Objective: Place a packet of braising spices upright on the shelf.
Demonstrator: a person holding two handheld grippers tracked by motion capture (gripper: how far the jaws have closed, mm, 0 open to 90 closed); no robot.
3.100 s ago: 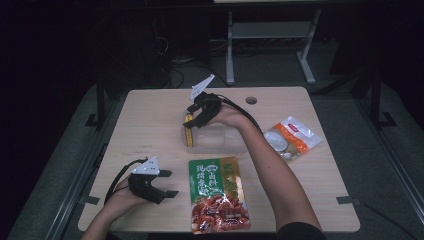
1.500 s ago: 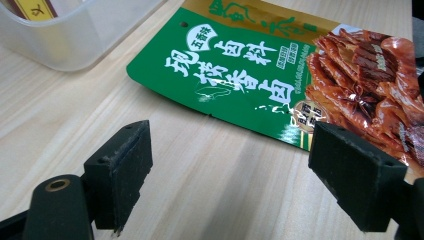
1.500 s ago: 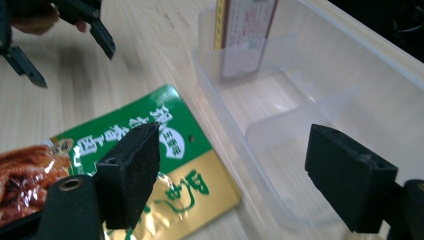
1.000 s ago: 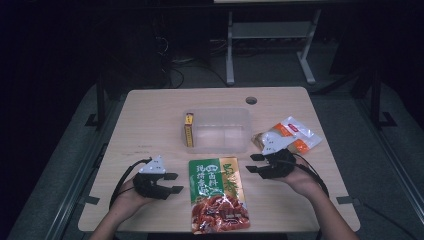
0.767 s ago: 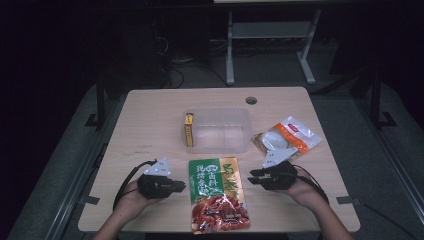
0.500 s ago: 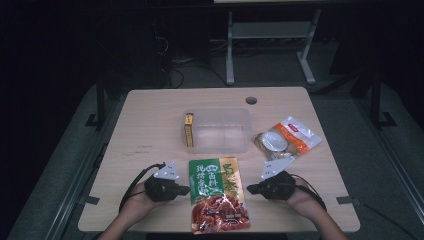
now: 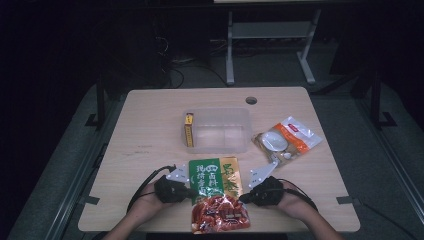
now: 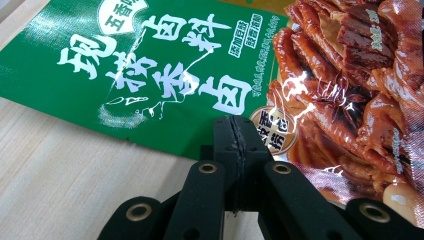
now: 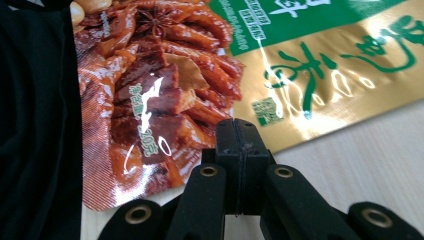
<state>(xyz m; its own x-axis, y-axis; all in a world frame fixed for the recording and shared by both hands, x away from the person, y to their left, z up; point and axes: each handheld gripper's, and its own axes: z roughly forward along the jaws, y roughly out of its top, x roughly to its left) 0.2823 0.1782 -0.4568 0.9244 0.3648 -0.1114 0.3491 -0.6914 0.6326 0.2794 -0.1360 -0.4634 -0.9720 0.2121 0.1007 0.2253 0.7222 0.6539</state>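
Observation:
A flat food packet, green and gold on top with a red picture of braised meat below, lies at the table's near edge. My left gripper is at its left edge and my right gripper at its right edge, both pointing inward. In the left gripper view the jaws are pressed together, their tips over the packet's border. In the right gripper view the jaws are likewise together, at the edge of the packet. I see nothing pinched between either pair.
A clear plastic tub stands mid-table with a small yellow box against its left side. An orange-and-white pouch lies to the right. A cable hole is near the far edge. A black shape borders the right gripper view's left.
Both hands moved inward and down to the packet's two side edges, and both pairs of jaws went from open to shut. Earlier the right hand left the tub.

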